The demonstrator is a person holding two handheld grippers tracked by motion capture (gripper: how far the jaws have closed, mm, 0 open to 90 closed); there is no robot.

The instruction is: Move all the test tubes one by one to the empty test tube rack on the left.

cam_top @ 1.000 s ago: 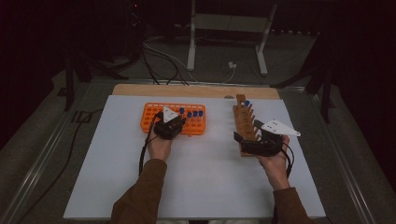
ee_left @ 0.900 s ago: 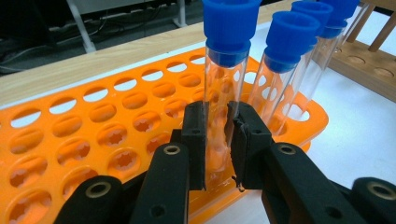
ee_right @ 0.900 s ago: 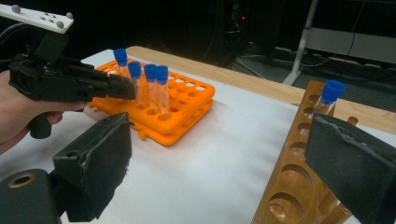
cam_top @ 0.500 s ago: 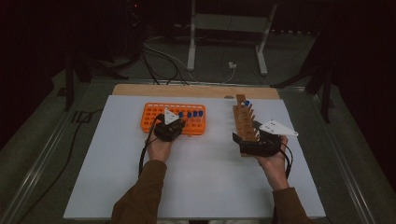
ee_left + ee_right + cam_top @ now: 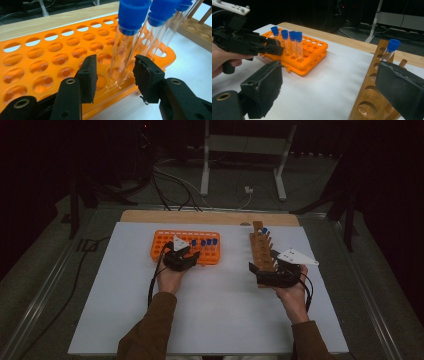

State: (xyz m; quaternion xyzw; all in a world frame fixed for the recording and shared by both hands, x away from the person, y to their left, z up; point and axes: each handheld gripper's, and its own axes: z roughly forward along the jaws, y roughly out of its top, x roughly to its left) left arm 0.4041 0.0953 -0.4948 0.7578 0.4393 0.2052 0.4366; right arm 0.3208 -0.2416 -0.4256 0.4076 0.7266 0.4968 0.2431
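Now tube point(image 5: 125, 47) between left tool point(image 5: 113, 75) jaws.

left tongs point(image 5: 115, 75): jaws parted, pointing forward | right tongs point(image 5: 332, 87): jaws wide apart, hand-held low

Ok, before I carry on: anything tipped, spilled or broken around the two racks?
Nothing stands out. The four blue-capped tubes stand in the orange rack, leaning only slightly. The left gripper is open around the end tube. One capped tube stands in the wooden rack. No spill shows.

Left gripper point(image 5: 189, 256) at orange rack point(image 5: 165, 242); right gripper point(image 5: 260, 270) at wooden rack point(image 5: 261, 247).
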